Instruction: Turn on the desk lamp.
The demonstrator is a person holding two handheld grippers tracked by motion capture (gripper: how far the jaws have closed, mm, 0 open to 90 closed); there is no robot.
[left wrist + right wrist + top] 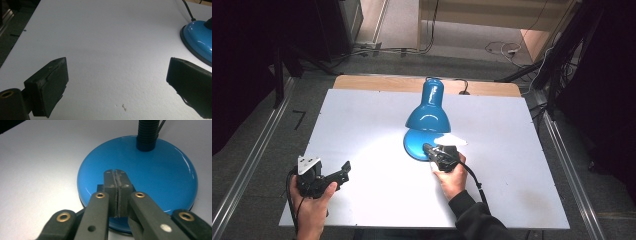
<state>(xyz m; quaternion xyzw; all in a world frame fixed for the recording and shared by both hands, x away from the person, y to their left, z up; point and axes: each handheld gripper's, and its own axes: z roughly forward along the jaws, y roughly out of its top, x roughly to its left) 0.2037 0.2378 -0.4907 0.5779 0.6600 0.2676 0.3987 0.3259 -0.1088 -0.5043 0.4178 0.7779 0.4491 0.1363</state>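
Note:
A blue desk lamp stands mid-table, its shade (428, 117) bent down over its round base (414, 145). My right gripper (428, 148) is shut, nothing between its jaws, and its tips rest on the near part of the base (160, 170). In the right gripper view the gripper (115, 172) covers a small dark block (99, 187) on the base, below the black ribbed neck (148, 132). My left gripper (345, 170) is held low at the front left, open and empty. Its view (117, 67) shows bare table and the base's edge (198, 41).
A bright patch of light (452, 139) lies on the white tabletop (362, 125) beside the shade. The lamp's cord (188, 11) runs off the far edge. Metal rails (252, 160) flank the table, with cables on the floor behind.

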